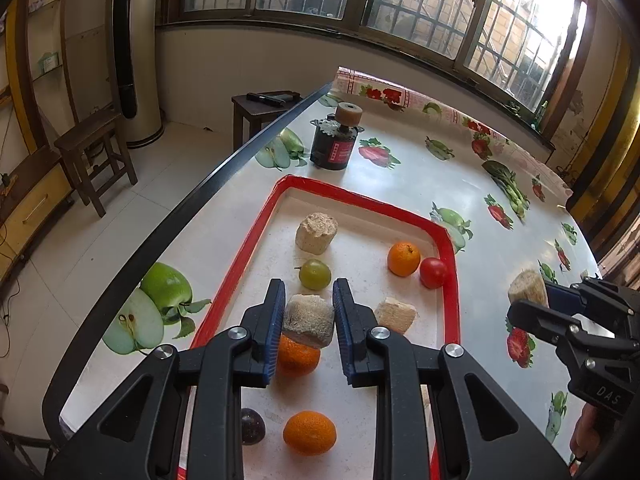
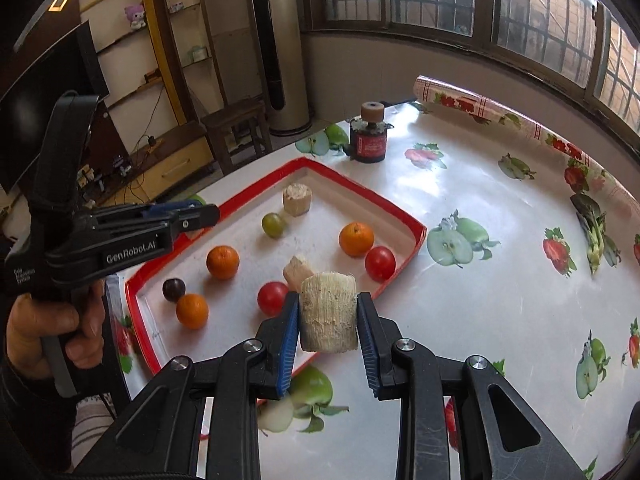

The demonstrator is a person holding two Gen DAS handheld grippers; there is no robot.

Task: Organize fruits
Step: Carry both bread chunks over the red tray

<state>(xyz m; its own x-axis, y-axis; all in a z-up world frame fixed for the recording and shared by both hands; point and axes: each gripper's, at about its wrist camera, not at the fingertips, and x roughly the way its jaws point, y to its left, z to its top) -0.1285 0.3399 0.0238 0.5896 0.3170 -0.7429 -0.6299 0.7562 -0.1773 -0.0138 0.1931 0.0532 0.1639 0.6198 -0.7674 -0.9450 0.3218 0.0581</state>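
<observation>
A red-rimmed white tray (image 1: pixel 280 196) holds several oranges (image 1: pixel 404 259), tomatoes (image 1: pixel 433 272), a green grape-like fruit (image 1: pixel 315 274), a dark plum (image 1: pixel 252 426) and beige loofah chunks (image 1: pixel 317 233). My left gripper (image 1: pixel 309 322) is shut on a loofah chunk (image 1: pixel 309 322) and holds it above an orange (image 1: pixel 298 354) in the tray. My right gripper (image 2: pixel 328 322) is shut on another loofah chunk (image 2: pixel 328 312), held above the table just outside the tray's near rim (image 2: pixel 400 268). The right gripper also shows at the right in the left wrist view (image 1: pixel 528 296).
A black jar with a cork-like top (image 1: pixel 334 138) stands beyond the tray. The table has a fruit-print cloth with a rolled far edge (image 1: pixel 440 112). Wooden stools (image 1: pixel 94 152) stand on the floor at the left. Windows line the back wall.
</observation>
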